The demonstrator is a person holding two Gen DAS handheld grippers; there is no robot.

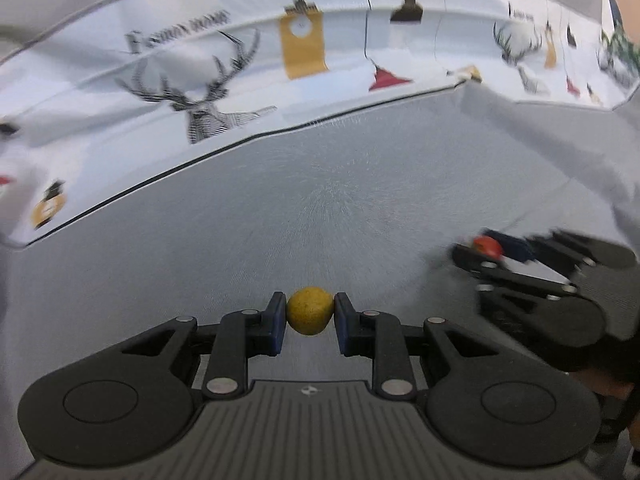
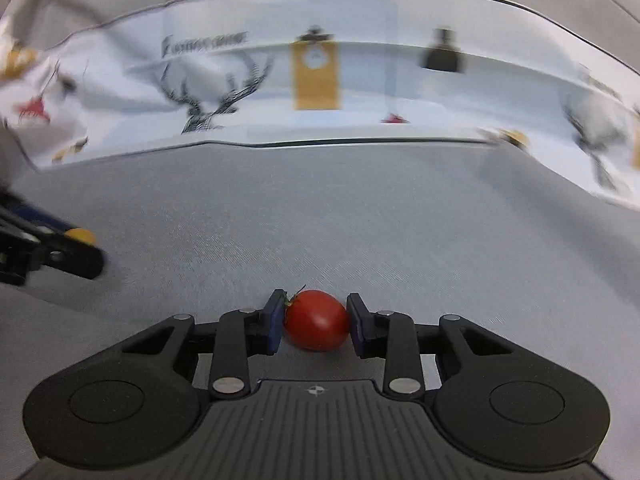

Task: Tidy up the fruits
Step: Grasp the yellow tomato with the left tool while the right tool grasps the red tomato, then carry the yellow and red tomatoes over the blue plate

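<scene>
Matte black hand-held gripper (image 1: 310, 316) linkages with silver pivot pins, dark blue fingertip pads (image 1: 276, 320), ribbed grey body bearing a small crosshair mark; likewise the right hand-held gripper (image 2: 316, 320).

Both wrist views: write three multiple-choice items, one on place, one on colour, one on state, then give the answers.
1. In the left wrist view, the right gripper appears:
A. at the right edge
B. at the top
C. at the left edge

2. The small round fruit between the left gripper's blue pads is:
A. green
B. yellow
C. purple

3. The right gripper's pads and the small red tomato:
A. far apart
B. tomato absent
C. pressing its sides

Answers: 1 A, it shows blurred at the right edge. 2 B, its skin is yellow. 3 C, both blue pads touch the tomato, over the grey cloth.
</scene>
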